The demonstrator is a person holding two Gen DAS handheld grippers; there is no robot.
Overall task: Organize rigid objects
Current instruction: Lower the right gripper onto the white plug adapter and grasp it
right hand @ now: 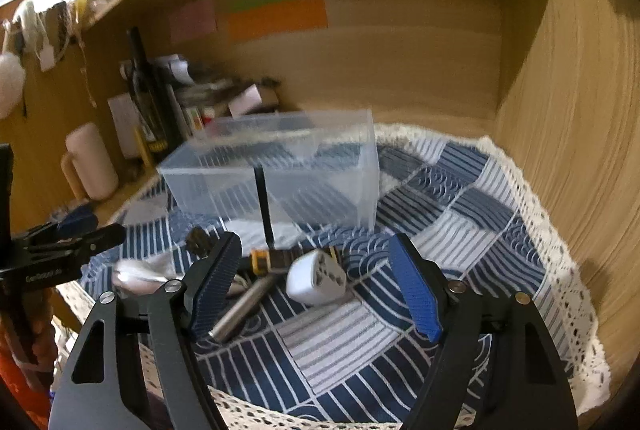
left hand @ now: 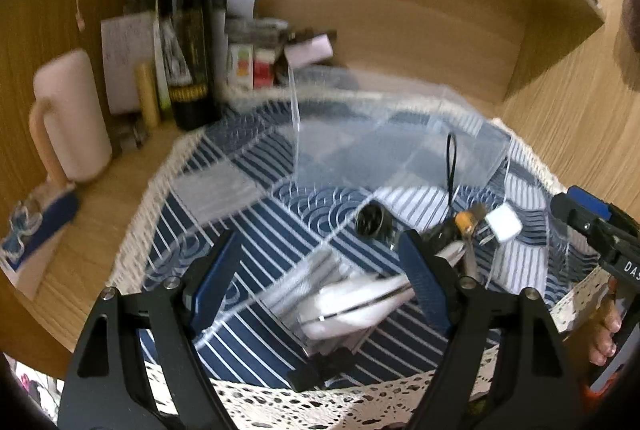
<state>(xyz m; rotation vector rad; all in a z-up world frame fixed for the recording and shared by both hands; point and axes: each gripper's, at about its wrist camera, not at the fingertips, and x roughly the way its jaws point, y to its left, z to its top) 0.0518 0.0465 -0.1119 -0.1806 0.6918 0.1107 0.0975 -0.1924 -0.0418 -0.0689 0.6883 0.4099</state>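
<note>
Between the left gripper (left hand: 320, 286)'s spread blue pads lies a white, pale-handled tool (left hand: 352, 304), blurred but seemingly untouched, so that gripper is released, lined up probably to take it. At about two o'clock from it sit a dark round piece (left hand: 370, 222), a yellow-capped item (left hand: 464, 220) and a white plug adapter (left hand: 503, 222), clustered on the blue patchwork cloth (left hand: 240, 166). The right gripper (right hand: 316, 282) is likewise unclenched, its jaws framing the adapter (right hand: 316, 278) without pressing it, a metal cylinder (right hand: 244, 306) at nine o'clock. A clear plastic box (right hand: 280, 170) stands empty at twelve o'clock, likely the destination for these pieces.
</note>
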